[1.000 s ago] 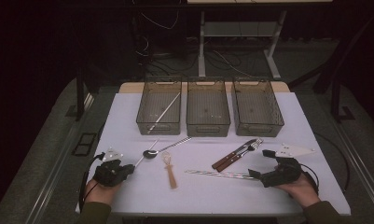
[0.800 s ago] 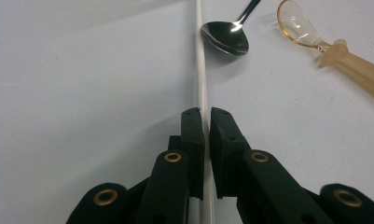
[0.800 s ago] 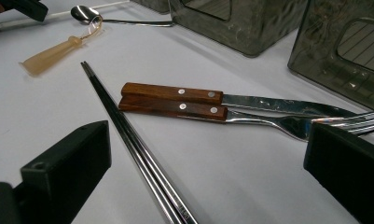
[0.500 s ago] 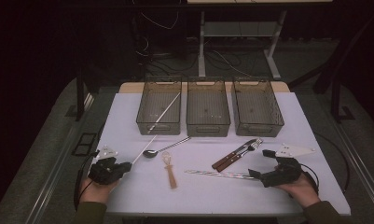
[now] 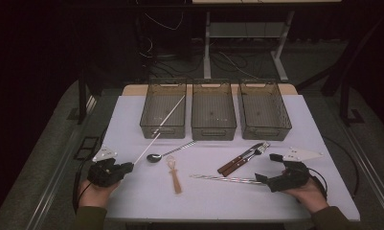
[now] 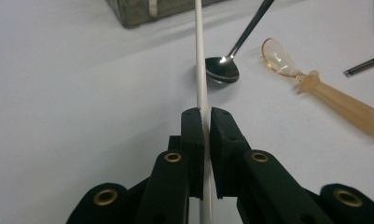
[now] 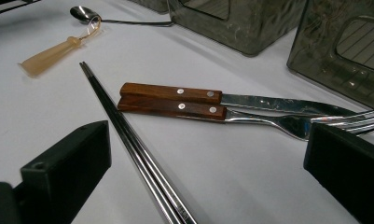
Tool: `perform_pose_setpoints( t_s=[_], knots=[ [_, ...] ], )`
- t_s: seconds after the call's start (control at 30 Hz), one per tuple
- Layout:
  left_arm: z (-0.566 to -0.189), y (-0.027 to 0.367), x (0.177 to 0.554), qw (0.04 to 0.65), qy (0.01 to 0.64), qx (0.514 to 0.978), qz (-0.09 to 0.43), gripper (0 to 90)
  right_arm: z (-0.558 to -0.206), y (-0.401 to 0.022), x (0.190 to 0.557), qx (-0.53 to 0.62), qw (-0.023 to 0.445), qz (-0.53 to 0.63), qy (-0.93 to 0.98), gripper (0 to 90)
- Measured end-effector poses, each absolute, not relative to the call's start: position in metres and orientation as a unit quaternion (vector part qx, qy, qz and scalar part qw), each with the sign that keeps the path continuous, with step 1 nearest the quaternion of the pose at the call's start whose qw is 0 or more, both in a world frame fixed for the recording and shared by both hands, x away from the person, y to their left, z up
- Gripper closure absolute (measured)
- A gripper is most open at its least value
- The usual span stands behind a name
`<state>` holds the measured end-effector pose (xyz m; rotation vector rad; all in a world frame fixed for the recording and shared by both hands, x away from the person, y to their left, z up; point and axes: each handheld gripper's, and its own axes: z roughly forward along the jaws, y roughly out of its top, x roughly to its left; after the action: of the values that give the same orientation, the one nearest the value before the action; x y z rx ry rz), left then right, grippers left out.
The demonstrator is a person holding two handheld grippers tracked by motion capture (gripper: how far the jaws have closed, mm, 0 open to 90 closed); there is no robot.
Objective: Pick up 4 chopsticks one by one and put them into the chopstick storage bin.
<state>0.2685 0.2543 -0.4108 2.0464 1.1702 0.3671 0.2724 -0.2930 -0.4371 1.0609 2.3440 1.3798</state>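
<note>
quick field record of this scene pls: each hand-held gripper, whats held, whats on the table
left hand-held gripper: shut on white stick, whose far end leans in the left bin
right hand-held gripper: open, metal chopsticks between the jaws, untouched
bins: three in a row
loose on table: steel spoon, amber plastic spoon, wood-handled knife and fork

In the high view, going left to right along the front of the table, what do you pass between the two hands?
Left tongs shut on a thin white stick → shiny metal spoon → translucent amber plastic spoon → pair of metal chopsticks → open right tongs.
</note>
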Motion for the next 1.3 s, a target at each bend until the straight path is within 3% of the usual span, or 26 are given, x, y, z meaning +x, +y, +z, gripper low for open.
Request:
perform_pose_setpoints(
  t_s=[1.3],
  knots=[
    [-0.378,0.23,0.301,0.427,0.429,0.783,0.144,84.3,-0.437,-0.294,0.272,0.361,0.108,0.474,0.796,0.8]
  ],
)
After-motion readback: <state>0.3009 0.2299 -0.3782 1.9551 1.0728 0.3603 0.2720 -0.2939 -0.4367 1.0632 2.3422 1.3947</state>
